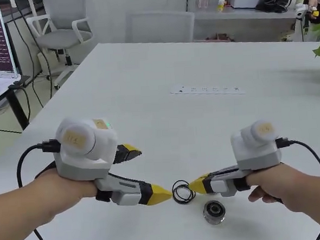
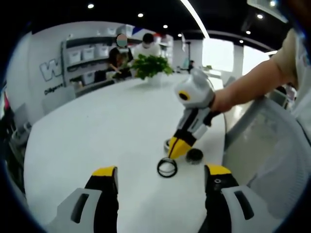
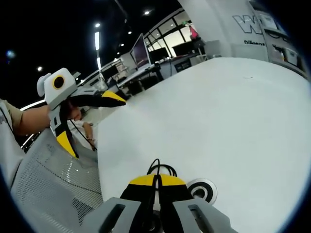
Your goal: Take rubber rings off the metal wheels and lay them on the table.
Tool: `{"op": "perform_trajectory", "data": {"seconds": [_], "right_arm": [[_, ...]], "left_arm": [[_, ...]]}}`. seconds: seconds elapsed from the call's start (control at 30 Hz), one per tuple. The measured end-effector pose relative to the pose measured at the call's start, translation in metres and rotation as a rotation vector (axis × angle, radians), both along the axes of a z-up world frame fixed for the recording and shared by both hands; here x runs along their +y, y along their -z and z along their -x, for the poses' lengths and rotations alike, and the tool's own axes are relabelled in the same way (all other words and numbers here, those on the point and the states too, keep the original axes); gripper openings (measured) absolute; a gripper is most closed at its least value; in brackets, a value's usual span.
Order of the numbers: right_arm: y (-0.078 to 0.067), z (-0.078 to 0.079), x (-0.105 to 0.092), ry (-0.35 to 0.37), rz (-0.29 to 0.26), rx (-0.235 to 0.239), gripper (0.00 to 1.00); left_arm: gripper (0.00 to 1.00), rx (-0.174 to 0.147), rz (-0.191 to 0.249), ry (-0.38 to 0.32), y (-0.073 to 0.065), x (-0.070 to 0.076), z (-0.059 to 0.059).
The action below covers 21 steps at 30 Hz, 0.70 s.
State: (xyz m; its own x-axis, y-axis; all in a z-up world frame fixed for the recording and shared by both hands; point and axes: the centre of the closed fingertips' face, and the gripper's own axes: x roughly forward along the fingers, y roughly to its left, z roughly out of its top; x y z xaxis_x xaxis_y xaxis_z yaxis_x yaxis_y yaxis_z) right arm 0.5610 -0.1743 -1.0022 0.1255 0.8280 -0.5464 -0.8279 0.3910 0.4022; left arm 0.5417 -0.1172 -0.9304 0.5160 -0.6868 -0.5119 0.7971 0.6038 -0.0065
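1. The left gripper (image 1: 149,172) is held at the near-left of the white bench (image 1: 163,81). Its yellow-tipped fingers (image 1: 160,193) stand wide apart and hold nothing.
2. The right gripper (image 1: 198,184) reaches in from the right with its fingers pressed together. In the right gripper view thin black loops stick out from between the tips, so the fingers are pinching the rubber rings (image 1: 182,192).
3. The rubber rings are a small bunch of black loops low on the bench between the two grippers. They touch the right tips and lie just beside the lower left finger.
4. The metal wheel (image 1: 214,211) sits on the bench just beside the rings, nearer the front edge — whether it carries a ring cannot be told.
5. A white power strip (image 1: 207,90) lies well apart, farther back on the bench.
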Motion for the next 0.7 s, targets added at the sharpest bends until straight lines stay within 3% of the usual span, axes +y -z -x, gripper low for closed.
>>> {"op": "perform_trajectory", "data": {"seconds": [0.27,0.7], "right_arm": [[0.0026,-0.0039,-0.0024,0.008,0.017,-0.022,0.04],[-0.0045,-0.0012,-0.0010,-0.005,0.014,-0.051,0.24]], "left_arm": [[0.73,0.006,-0.003,-0.003,0.0012,0.0003,-0.0004],[0.73,0.019,-0.012,0.000,0.0036,0.0012,0.0010]]}}
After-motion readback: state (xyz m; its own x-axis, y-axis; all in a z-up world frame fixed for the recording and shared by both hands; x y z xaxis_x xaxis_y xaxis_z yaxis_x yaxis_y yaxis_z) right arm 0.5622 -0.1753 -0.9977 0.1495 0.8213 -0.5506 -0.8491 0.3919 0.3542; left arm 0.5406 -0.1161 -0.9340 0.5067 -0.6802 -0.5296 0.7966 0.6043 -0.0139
